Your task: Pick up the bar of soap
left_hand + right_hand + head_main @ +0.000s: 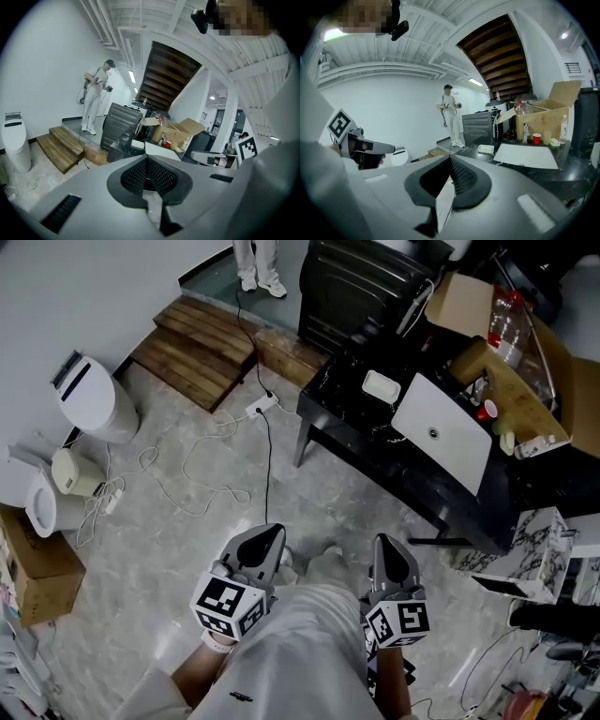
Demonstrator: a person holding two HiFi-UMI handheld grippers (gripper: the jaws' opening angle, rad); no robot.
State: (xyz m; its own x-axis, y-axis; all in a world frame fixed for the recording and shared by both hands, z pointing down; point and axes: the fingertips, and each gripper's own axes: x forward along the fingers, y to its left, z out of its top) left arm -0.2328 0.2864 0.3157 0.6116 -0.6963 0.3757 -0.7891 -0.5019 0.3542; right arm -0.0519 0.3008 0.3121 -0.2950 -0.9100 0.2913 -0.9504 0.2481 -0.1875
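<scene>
1. Both jaw pairs are pressed together on nothing: left gripper point(267, 535) and right gripper point(384, 547), held low by the person's legs.
2. Grey marbled floor point(187, 549) carries loose cables point(202, 486).
3. The bar of soap point(382, 386) lies on the black worktop point(375, 442), well ahead.
4. Wooden steps point(192, 348) lie beyond.

Ahead of your left claw point(269, 534) and right claw point(385, 542), both closed on nothing, the grey marbled floor point(187, 549) lies open toward 12 o'clock. Loose white cables point(222, 491) and a thin black cable point(269, 465) trail across it. The long black table point(403, 470) bars your way from 1 to 3 o'clock, its top crowded by a white rectangular basin point(441, 432) and an open brown cardboard box point(553, 371). Brown wooden steps point(192, 352) sit at 11 o'clock, a white toilet point(89, 399) at 10 o'clock.
</scene>
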